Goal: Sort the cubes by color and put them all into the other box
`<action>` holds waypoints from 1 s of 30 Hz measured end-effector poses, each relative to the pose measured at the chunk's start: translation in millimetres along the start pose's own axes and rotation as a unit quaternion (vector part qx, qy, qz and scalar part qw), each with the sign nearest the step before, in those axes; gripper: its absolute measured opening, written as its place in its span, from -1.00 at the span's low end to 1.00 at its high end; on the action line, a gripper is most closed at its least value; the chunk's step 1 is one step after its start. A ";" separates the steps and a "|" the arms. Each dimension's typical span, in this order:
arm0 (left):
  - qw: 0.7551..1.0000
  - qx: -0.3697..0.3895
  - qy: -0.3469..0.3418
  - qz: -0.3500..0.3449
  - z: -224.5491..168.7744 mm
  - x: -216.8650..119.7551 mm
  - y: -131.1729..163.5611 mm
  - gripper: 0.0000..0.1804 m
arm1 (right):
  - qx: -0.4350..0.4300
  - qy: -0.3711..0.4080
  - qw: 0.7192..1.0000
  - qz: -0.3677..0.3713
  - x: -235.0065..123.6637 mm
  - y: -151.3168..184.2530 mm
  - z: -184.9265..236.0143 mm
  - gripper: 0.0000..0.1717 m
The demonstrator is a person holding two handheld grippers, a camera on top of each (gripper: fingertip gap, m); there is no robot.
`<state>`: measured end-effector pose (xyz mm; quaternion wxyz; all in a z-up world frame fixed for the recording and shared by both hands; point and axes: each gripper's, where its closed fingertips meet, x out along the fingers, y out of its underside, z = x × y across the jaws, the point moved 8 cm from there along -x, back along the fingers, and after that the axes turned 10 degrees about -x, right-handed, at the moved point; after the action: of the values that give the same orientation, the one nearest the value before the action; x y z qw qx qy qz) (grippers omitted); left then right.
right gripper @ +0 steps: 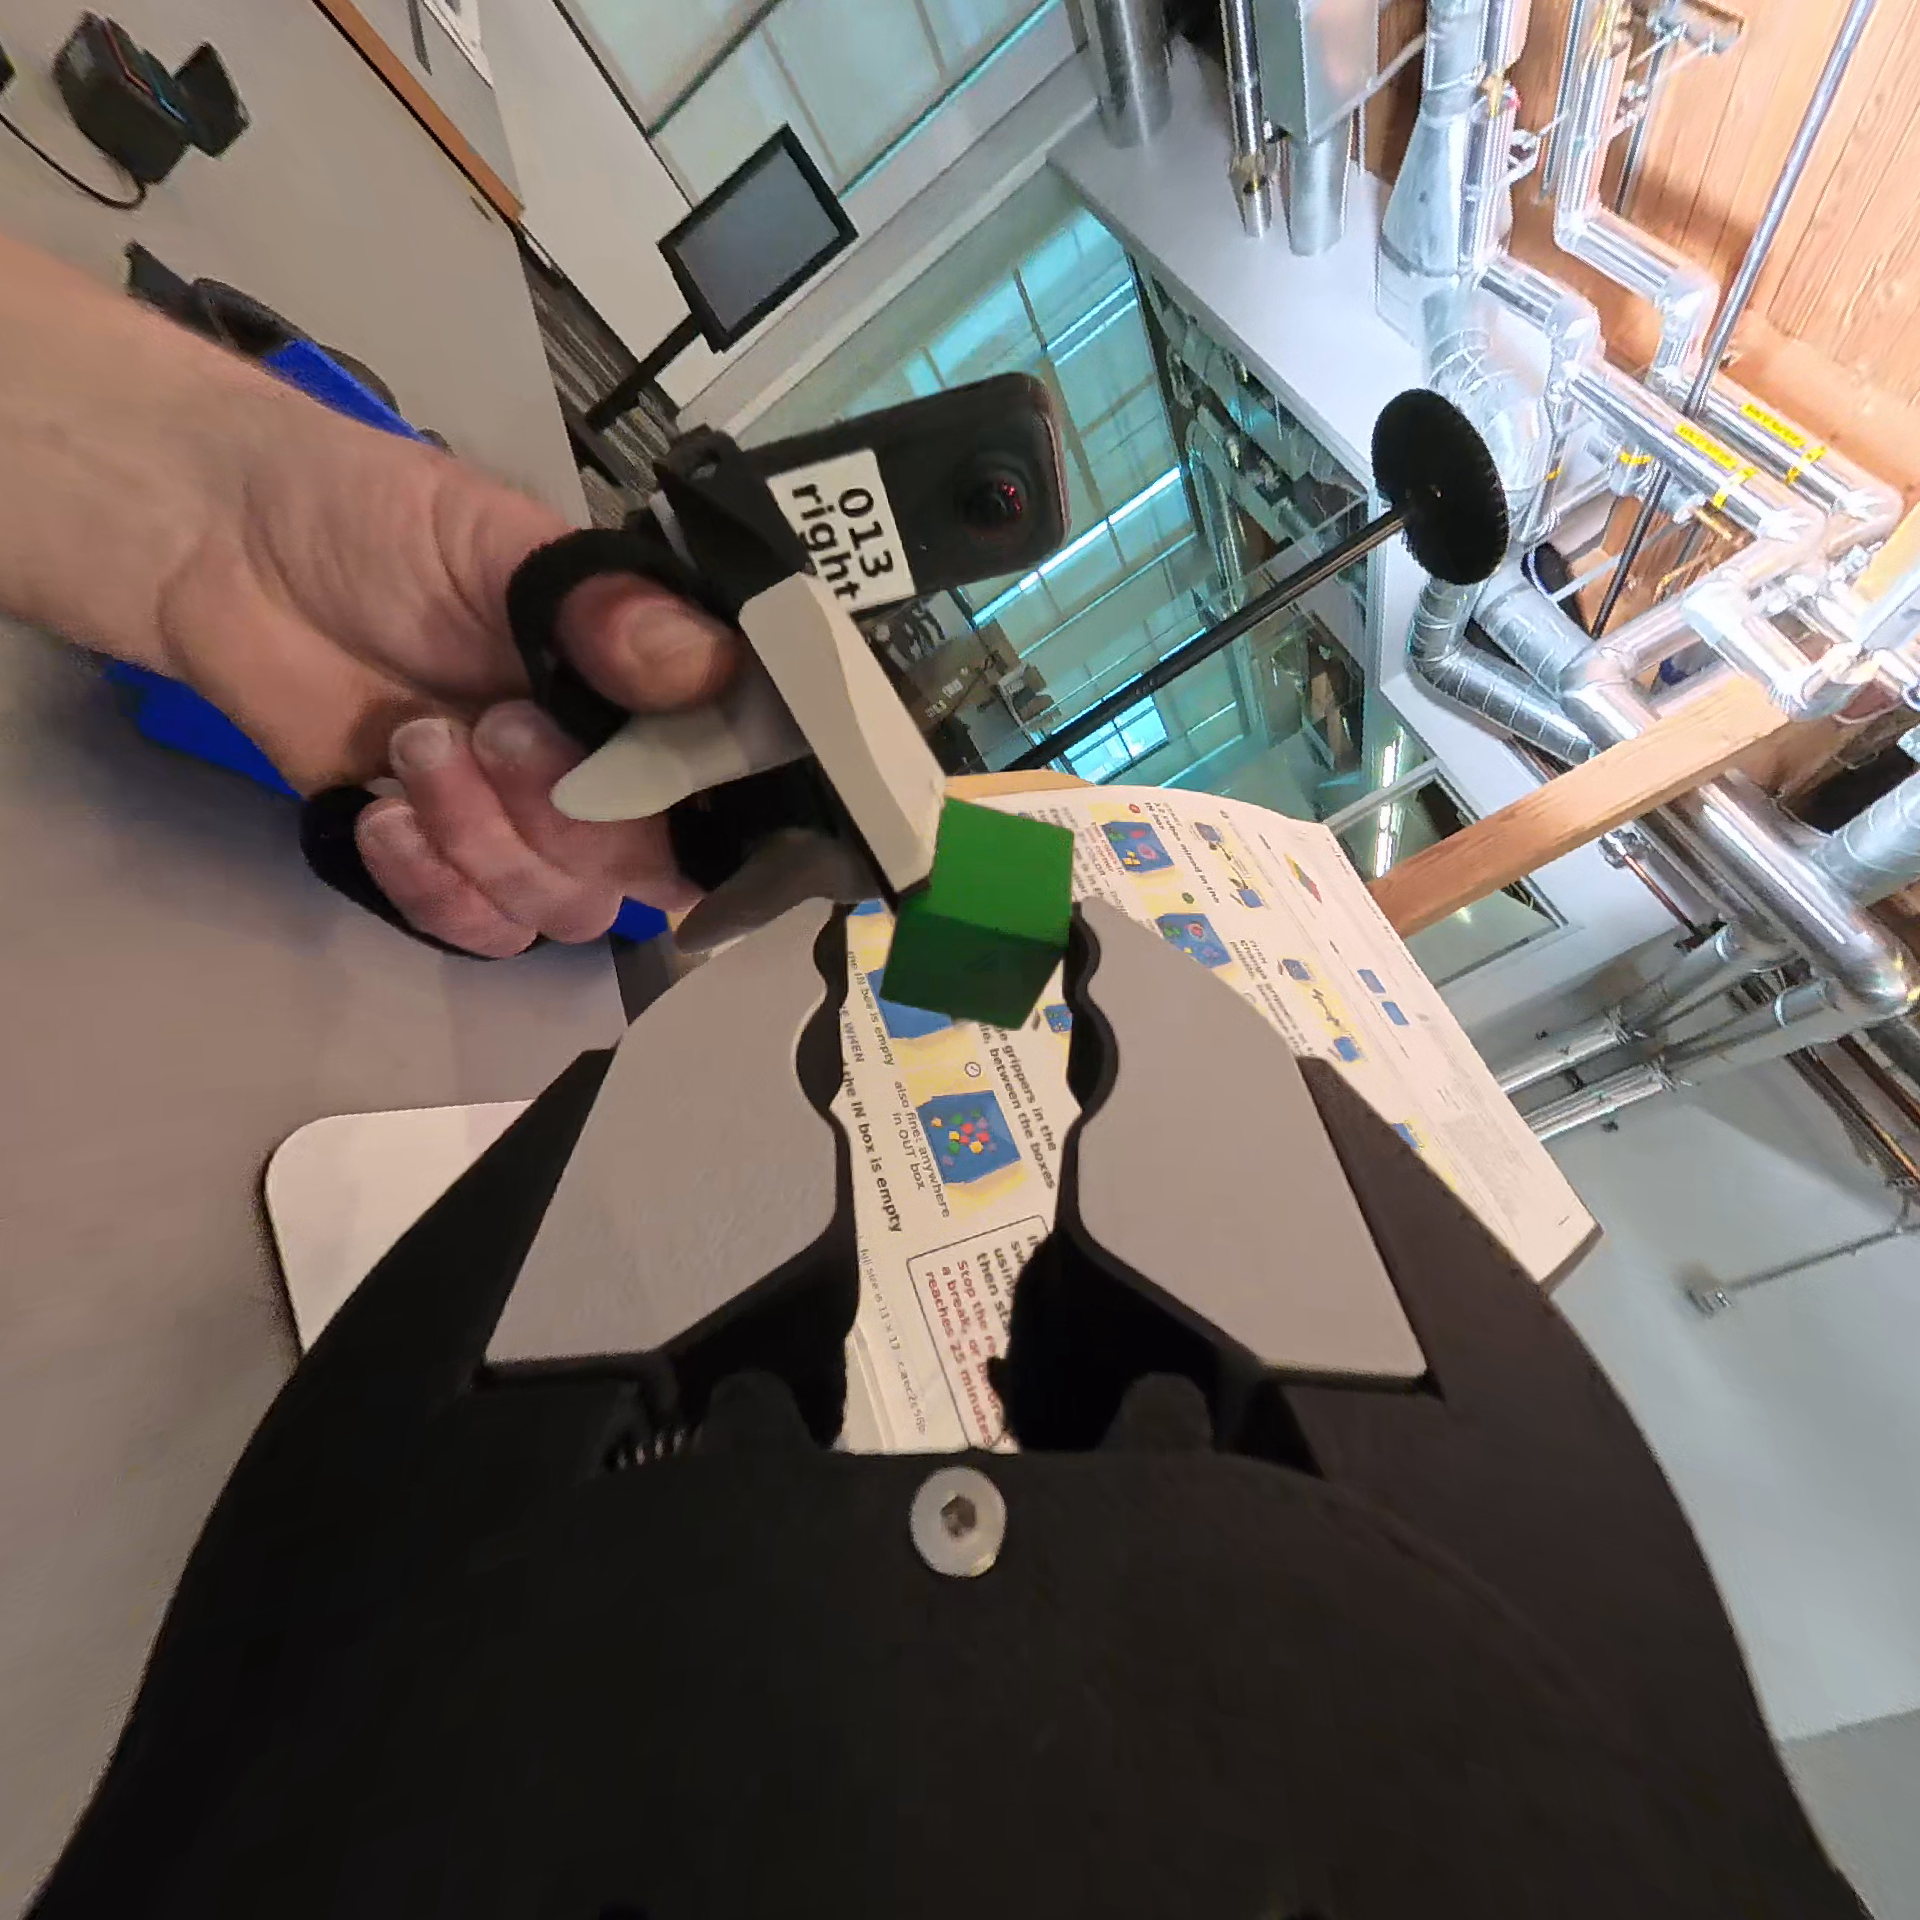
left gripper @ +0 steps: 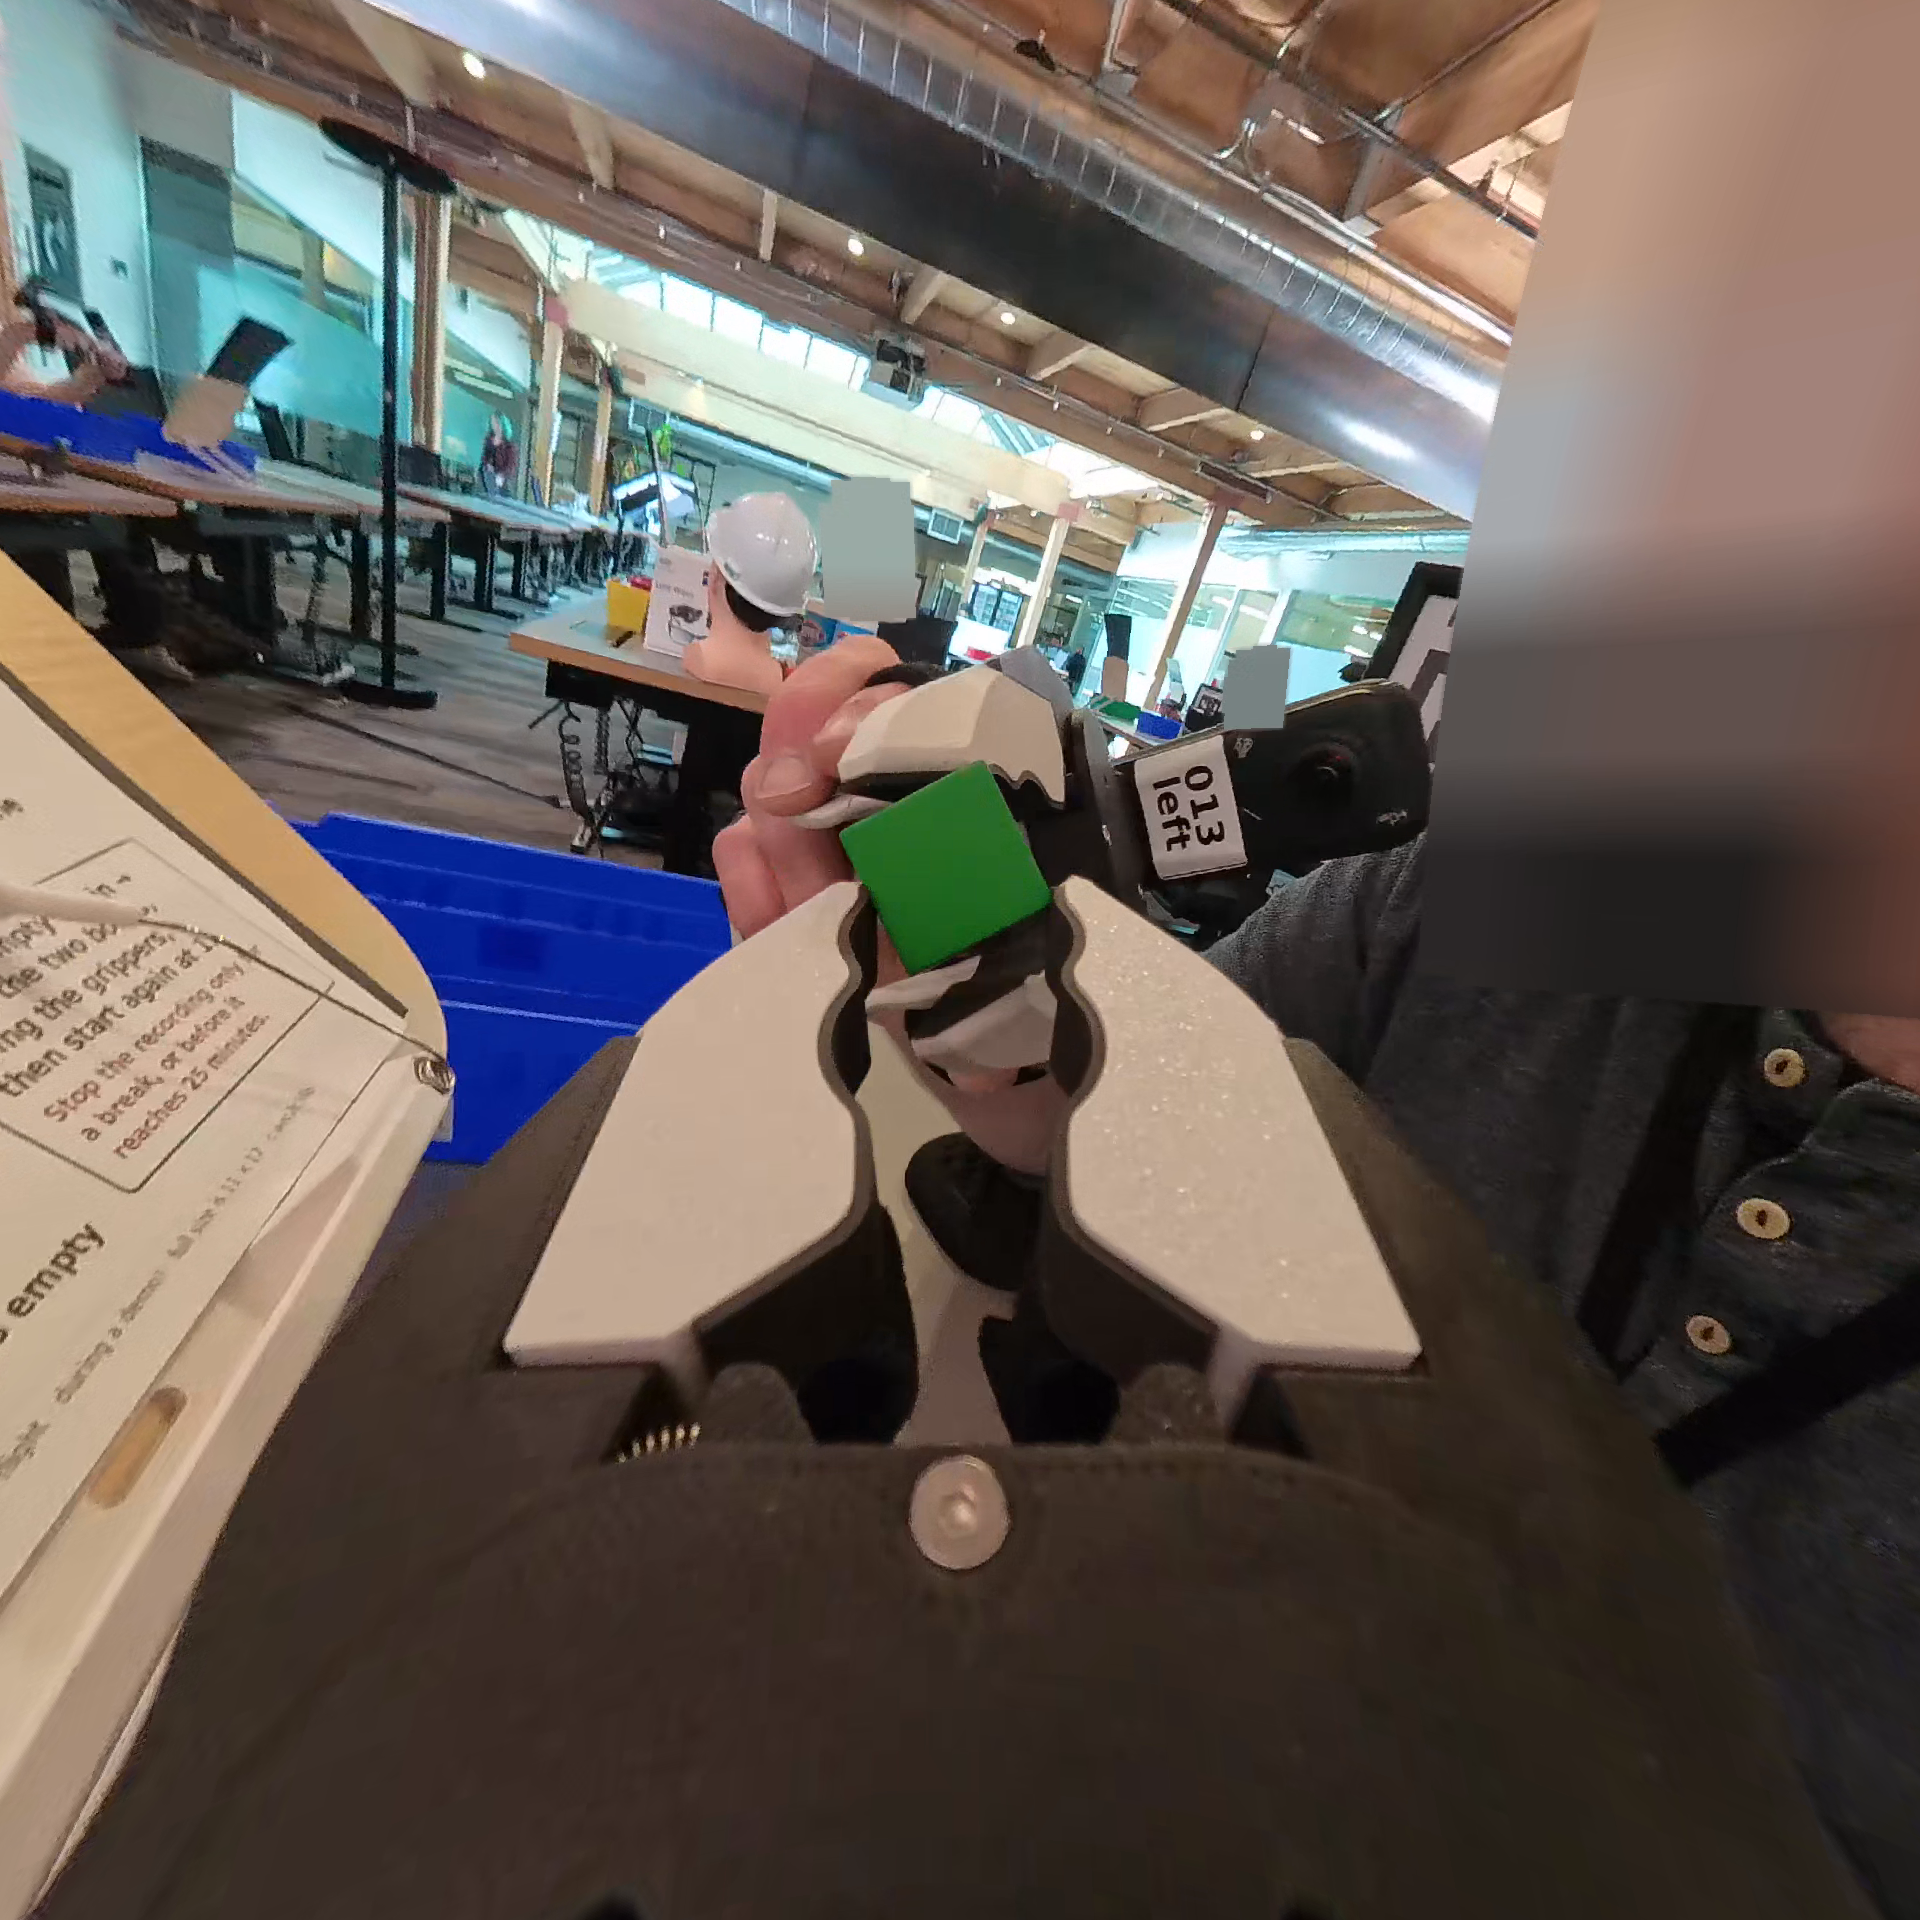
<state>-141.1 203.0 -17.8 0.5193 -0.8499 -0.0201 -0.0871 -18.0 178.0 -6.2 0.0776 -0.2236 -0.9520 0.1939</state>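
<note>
Green cube (left gripper: 945, 868) is off the surface, clamped between the pads of our left hand-held gripper (left gripper: 961, 909). We see the right hand-held gripper (right gripper: 956, 935) straddling it crosswise, jaws apart, with a gap at one pad.

Big open workshop w/ exposed wood ceiling beams (left gripper: 1174, 405), a dark duct (left gripper: 1039, 208) and recessed spot lights. Long desks (left gripper: 312, 499) run far left, a black floor lamp (left gripper: 390, 416) among them. Glass partitions (left gripper: 312, 353) far back; silver pipes (right gripper: 1621, 436) overhead, right.
</note>
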 end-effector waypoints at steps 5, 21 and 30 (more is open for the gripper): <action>0.999 0.014 0.035 -0.014 -6.9 4.2 1.8 -0.65 | 0.025 0.017 0.999 -0.035 -5.3 -7.5 -3.5 -0.64; 0.996 0.037 0.059 -0.056 -8.6 6.9 6.1 -0.65 | 0.062 0.031 0.997 -0.046 -5.2 -12.1 -3.2 -0.67; 0.994 0.044 0.039 -0.088 -12.1 -3.7 -4.9 -0.68 | 0.042 0.047 0.997 -0.041 -13.4 -12.3 -13.7 -0.66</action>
<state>-146.9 194.7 -8.8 0.5468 -0.8172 -0.0783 -0.1644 -7.8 166.4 10.5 0.1399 -0.1901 -0.9465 0.2199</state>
